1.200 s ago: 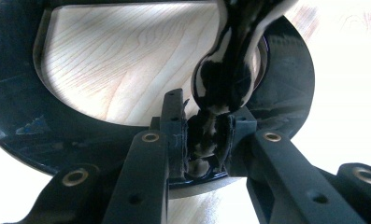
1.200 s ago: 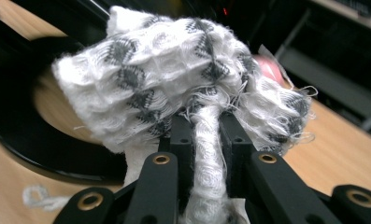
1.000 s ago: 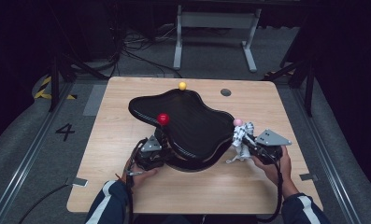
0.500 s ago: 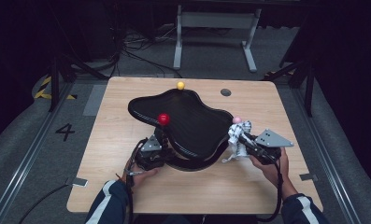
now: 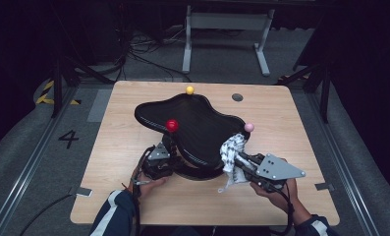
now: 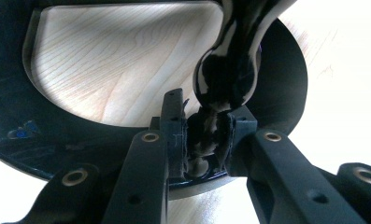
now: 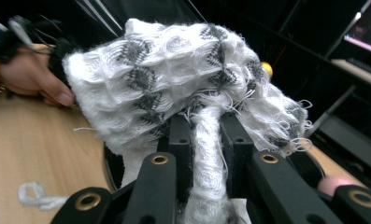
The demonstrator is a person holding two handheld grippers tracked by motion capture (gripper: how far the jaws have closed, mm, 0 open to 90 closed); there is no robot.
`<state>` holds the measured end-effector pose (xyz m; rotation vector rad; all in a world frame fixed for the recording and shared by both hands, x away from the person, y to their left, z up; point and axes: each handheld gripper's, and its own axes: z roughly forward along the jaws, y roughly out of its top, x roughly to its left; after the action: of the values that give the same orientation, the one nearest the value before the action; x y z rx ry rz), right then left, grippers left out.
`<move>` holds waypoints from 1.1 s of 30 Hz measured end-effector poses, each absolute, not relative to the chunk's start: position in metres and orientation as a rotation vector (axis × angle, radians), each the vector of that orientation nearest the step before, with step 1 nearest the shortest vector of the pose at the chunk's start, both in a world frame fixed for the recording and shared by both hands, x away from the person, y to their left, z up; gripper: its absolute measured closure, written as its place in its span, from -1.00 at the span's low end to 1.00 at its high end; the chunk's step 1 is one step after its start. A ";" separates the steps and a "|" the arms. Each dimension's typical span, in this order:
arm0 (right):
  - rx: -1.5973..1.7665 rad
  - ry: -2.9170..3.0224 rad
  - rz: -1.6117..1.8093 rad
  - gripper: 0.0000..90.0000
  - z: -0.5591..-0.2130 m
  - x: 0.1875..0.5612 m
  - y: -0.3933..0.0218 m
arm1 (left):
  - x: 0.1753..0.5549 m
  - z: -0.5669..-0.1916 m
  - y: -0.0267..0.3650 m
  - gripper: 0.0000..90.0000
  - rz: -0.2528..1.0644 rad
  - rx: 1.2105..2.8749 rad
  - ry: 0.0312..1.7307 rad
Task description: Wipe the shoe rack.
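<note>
On the pale wooden table [image 5: 133, 162], a glossy black stand [image 5: 197, 125] with a wavy, blob-shaped top was set on a narrow stem and a round base. 3 small balls were seen at the edge of its top: a red ball [image 5: 172, 125] at the near-left side, a yellow ball [image 5: 189, 90] at the far side and a pink ball [image 5: 249, 127] at the right.

The left gripper [image 5: 159, 158] was held low at the near-left of the stand. Its jaws were pressed onto the black stem [image 6: 206, 135] just above the base, the shiny knob of the stem being pinched between the 2 pads (this was plain in the left gripper view).

The right gripper [image 5: 239, 162] was held at the near-right edge of the top, below the pink ball. A white knitted cloth [image 7: 183, 84] with grey diamond marks was clamped in its jaws: a twisted strand ran between the 2 pads, and the rest was bunched above them against the rim of the top. One loose end was hung down toward the table.
</note>
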<state>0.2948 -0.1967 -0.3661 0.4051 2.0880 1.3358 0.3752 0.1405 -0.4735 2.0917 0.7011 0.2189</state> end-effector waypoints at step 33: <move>0.631 2.123 1.169 0.72 -0.395 0.345 -0.219 | 0.377 -0.476 0.141 0.66 0.190 2.078 0.704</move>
<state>0.3449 -0.2192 -0.3950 0.6308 2.1227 1.1686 0.3769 0.1414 -0.4761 2.0784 0.7043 0.1902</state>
